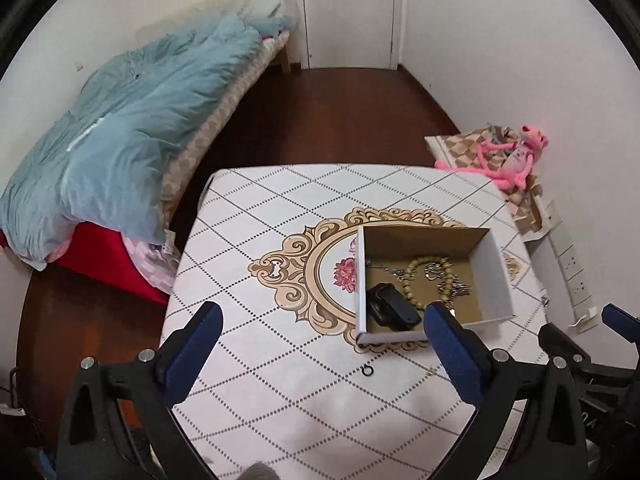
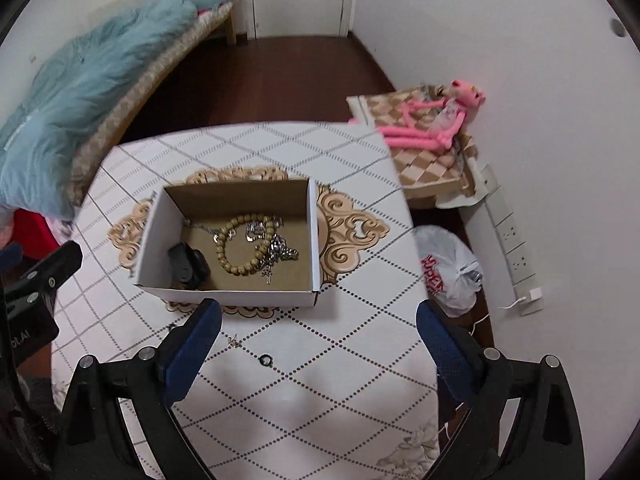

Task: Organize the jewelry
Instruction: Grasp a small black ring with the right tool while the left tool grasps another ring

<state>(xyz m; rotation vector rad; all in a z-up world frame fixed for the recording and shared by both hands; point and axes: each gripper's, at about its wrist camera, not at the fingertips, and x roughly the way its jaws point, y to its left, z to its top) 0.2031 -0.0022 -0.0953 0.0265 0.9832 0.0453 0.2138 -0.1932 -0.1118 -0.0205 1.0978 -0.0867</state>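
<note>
A white cardboard box (image 1: 498,268) (image 2: 236,296) stands on the patterned table (image 1: 280,400) (image 2: 340,360). Inside lie a wooden bead bracelet (image 1: 410,276) (image 2: 240,270), silver chain jewelry (image 1: 454,288) (image 2: 280,250) and a black object (image 1: 390,312) (image 2: 188,266). A small black ring (image 1: 367,371) (image 2: 265,359) lies on the table in front of the box. A tiny pale piece (image 2: 235,342) lies left of the ring. My left gripper (image 1: 322,344) is open and empty above the table, left of the box. My right gripper (image 2: 318,336) is open and empty, above the ring.
A bed with a blue duvet (image 1: 120,128) (image 2: 72,92) stands to the left. A pink plush toy (image 1: 516,160) (image 2: 432,124) lies on a checkered cloth at the right. A plastic bag (image 2: 448,268) and a power strip (image 2: 516,248) sit by the wall.
</note>
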